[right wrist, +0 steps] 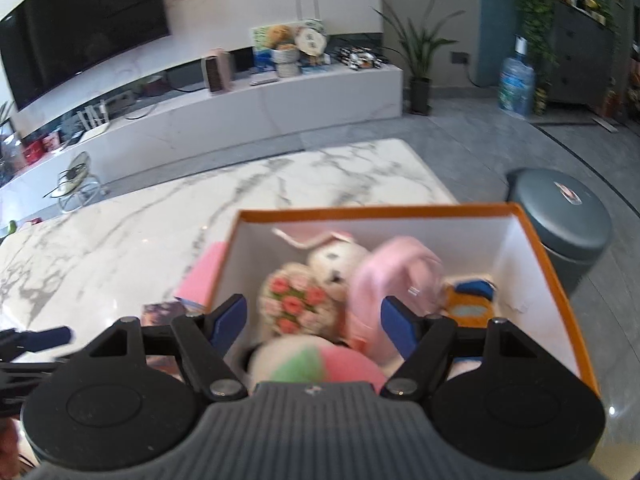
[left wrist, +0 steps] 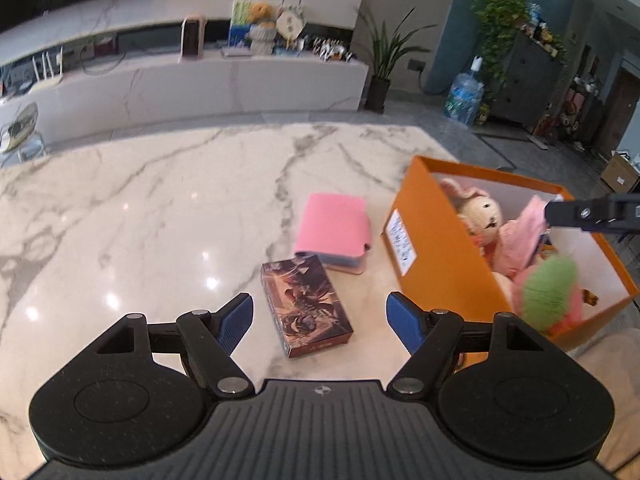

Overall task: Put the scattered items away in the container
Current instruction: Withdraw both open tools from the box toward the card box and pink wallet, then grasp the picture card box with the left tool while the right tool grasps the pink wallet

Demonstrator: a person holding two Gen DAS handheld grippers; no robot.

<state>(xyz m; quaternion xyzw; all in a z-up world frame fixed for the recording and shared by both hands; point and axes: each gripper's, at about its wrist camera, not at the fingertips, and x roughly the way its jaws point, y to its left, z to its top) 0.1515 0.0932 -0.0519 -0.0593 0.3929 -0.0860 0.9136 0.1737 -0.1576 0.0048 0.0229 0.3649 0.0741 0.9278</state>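
Beside the orange box (left wrist: 436, 248), only the left view shows the card box (left wrist: 306, 304) whole.

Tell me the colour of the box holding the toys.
The box is orange outside and white inside, clearest in the left wrist view.

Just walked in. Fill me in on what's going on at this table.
A person is tidying items into the orange box, a pair of tongs in each hand. Plush toys already fill it. The right tongs hover open over them, holding nothing. The left tongs, open and empty, point at the card box; the pink case lies beyond it.
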